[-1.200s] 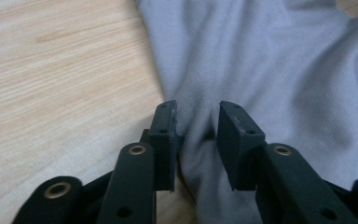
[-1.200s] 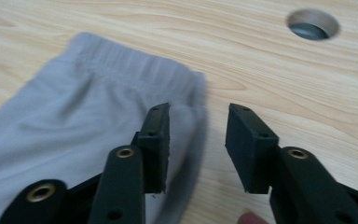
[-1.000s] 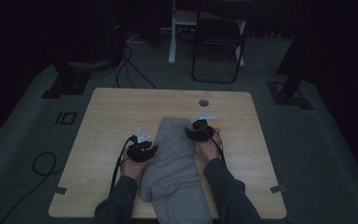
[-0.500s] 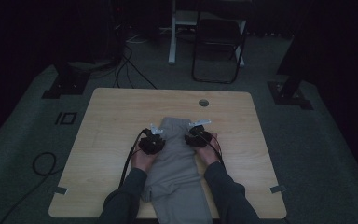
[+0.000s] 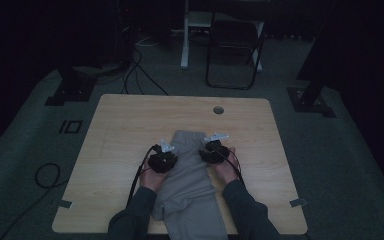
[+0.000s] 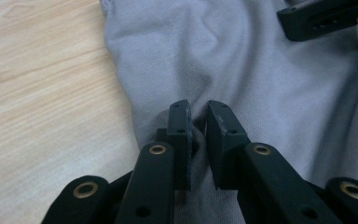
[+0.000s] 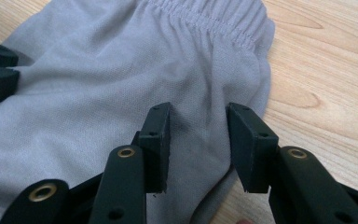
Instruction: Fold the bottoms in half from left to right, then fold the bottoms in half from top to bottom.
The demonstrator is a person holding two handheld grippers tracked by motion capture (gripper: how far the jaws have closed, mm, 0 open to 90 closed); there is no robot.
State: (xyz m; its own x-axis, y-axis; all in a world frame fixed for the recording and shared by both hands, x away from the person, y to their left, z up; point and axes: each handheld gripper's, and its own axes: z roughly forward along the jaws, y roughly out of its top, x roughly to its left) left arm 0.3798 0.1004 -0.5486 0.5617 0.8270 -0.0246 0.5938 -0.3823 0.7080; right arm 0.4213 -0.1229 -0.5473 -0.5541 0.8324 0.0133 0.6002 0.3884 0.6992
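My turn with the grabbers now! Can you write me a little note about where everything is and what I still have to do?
Left gripper: jaws nearly closed, pinching a small fold on the left side of the grey shorts.
Right gripper: jaws open, set over the right edge of the shorts, nothing gripped yet.
The shorts lie along the middle of the wooden table, elastic waistband at the far end, the lower part hanging over the near edge.
Done: left side pinched.
Left: probably close the right gripper on its edge, then lift or fold the shorts with both.
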